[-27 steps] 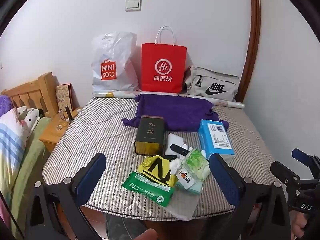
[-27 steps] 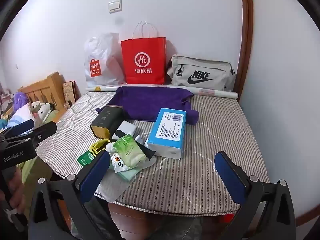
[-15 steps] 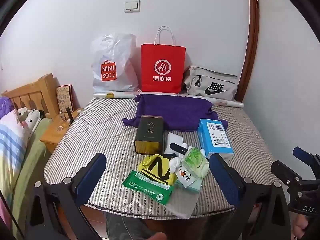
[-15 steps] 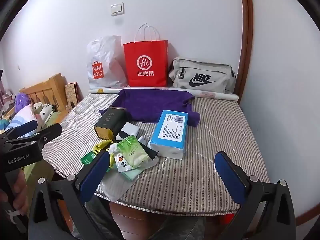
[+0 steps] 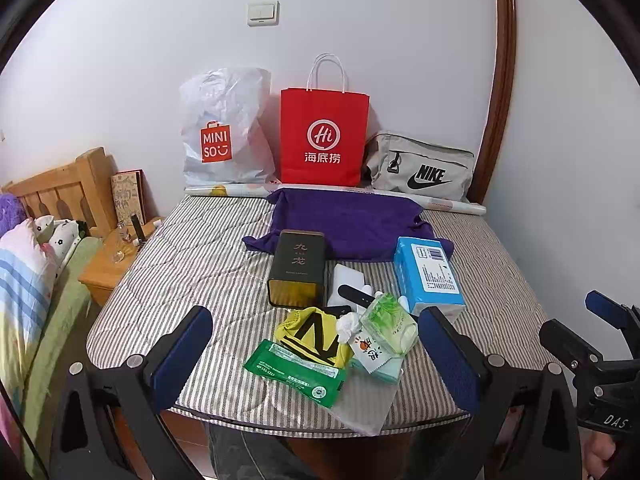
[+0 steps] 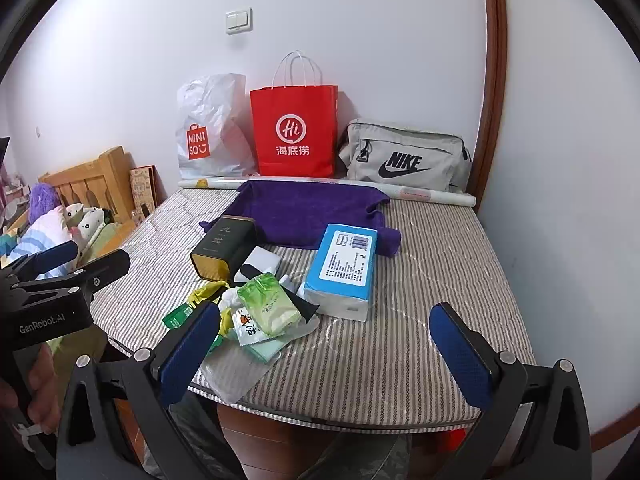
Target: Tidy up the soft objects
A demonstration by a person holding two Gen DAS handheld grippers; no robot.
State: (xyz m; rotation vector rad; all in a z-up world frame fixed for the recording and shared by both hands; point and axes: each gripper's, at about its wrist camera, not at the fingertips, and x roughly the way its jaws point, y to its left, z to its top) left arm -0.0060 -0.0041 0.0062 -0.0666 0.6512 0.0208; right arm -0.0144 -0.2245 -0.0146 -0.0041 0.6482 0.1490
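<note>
I read the task as barely begun: nothing is gripped, and everything soft lies loose on the striped mattress (image 5: 192,264).

The largest soft piece, the purple towel (image 5: 352,220), is spread across the far half just in front of the red paper bag (image 5: 323,136), the white Minisou bag (image 5: 224,128) and the grey Nike pouch (image 5: 420,168) that stand along the wall. Its near edge is partly covered by the dark tea tin (image 5: 298,268) and touched by the blue tissue pack (image 5: 430,276).

Nearer to me the small things sit in one heap by the front edge: a yellow-and-black cloth (image 5: 312,332), a green wipes packet (image 5: 296,372) partly under it, a pale green tissue pouch (image 5: 390,322) on top of other little packets, and a white box (image 5: 348,284) behind.

My left gripper (image 5: 316,354) hangs short of that heap with its jaws spread wide and holding nothing. My right gripper (image 6: 324,354) is likewise spread and unloaded, aimed at the bare stripes right of the heap.

So I judge all the sorting is left: picking the soft items out of the pile, and dealing with the towel.
</note>
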